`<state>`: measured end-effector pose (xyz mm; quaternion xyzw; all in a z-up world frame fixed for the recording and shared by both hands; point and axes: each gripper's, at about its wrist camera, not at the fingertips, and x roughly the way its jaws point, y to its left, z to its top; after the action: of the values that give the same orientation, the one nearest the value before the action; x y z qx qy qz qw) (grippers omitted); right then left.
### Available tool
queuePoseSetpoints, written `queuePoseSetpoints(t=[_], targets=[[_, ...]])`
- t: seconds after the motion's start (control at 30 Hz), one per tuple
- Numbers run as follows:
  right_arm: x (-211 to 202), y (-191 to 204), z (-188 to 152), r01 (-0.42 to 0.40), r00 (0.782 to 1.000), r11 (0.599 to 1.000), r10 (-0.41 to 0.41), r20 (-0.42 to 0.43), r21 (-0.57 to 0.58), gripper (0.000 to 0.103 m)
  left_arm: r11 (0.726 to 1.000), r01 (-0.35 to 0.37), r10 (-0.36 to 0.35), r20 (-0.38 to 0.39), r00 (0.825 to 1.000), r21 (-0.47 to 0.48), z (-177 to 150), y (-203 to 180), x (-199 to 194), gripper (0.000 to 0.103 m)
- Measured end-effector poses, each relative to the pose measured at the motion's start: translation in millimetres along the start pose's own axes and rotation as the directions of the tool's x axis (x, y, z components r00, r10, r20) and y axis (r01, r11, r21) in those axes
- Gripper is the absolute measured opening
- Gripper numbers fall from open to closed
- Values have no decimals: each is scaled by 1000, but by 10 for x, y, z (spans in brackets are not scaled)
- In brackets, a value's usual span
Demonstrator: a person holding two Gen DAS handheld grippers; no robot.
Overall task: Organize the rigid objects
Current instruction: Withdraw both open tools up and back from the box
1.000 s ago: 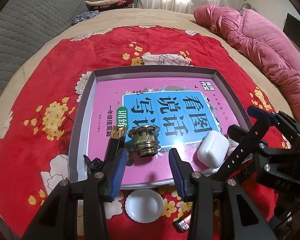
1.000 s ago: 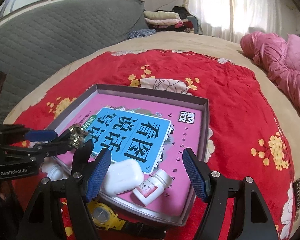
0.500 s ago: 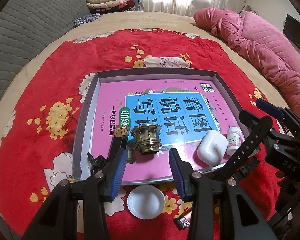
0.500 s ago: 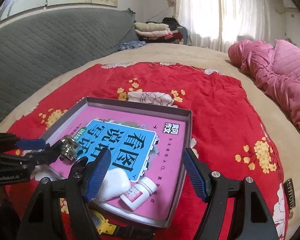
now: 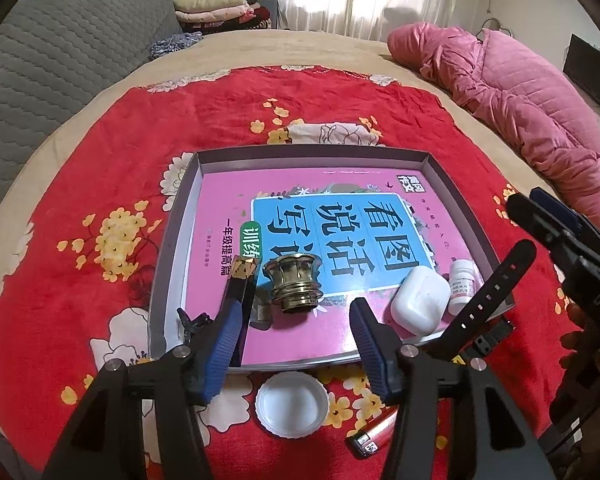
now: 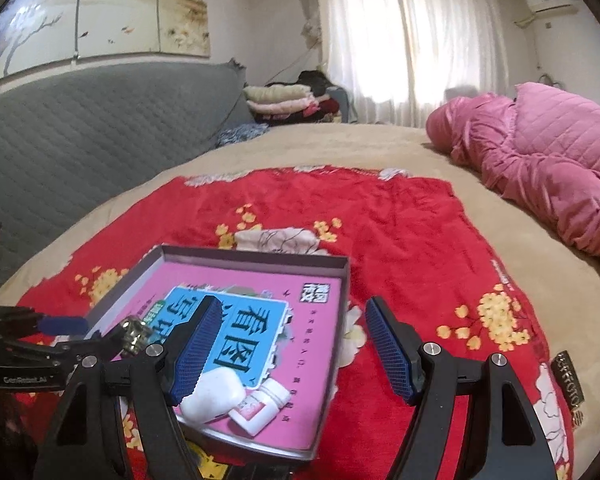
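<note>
Pink workbook (image 5: 300,216) titled 看图说话写话 lies in the shallow grey tray (image 5: 172,240), carrying a ribbed brass fitting (image 5: 294,284), white earbud case (image 5: 420,300) and white pill bottle (image 5: 462,286). Left gripper (image 5: 296,344) and right gripper (image 6: 288,352), its neighbour marked GenRobot.AI, hang spread and empty.

Left claw (image 5: 296,344) open above tray (image 5: 172,264) edge; brass fitting (image 5: 296,284) on pink book (image 5: 300,216).

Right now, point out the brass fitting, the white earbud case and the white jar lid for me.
brass fitting (image 5: 296,290), left wrist view, on its ribbed side wall.
white earbud case (image 5: 420,300), left wrist view, on its smooth top face.
white jar lid (image 5: 292,404), left wrist view, on its inner floor.
</note>
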<state>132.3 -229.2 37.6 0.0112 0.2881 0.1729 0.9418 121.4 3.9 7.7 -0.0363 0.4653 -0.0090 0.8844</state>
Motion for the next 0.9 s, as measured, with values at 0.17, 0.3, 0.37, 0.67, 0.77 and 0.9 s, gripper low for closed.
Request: queuePoseSetpoints(t=[0.17, 0.3, 0.37, 0.67, 0.77, 0.9], targets=[[-206, -52, 40, 16, 996, 999, -20, 91, 39, 76, 1000, 11, -11, 15, 1000, 0, -7, 14, -55, 56], [-399, -78, 78, 37, 984, 998, -47, 171, 58, 76, 1000, 15, -15, 26, 1000, -7, -8, 43, -99, 56], [-474, -97, 79, 36, 980, 997, -49, 191, 71, 76, 1000, 18, -18, 32, 999, -13, -7, 61, -116, 56], [-611, -20, -38, 10, 983, 995, -28, 180, 96, 76, 999, 38, -37, 60, 998, -14, -29, 102, -230, 56], [-667, 68, -63, 16, 983, 997, -30, 183, 75, 76, 999, 42, -41, 65, 997, -6, -45, 102, -254, 56], [-708, 151, -85, 22, 984, 998, -31, 173, 52, 76, 999, 45, -44, 78, 996, -13, -60, 152, -311, 56]])
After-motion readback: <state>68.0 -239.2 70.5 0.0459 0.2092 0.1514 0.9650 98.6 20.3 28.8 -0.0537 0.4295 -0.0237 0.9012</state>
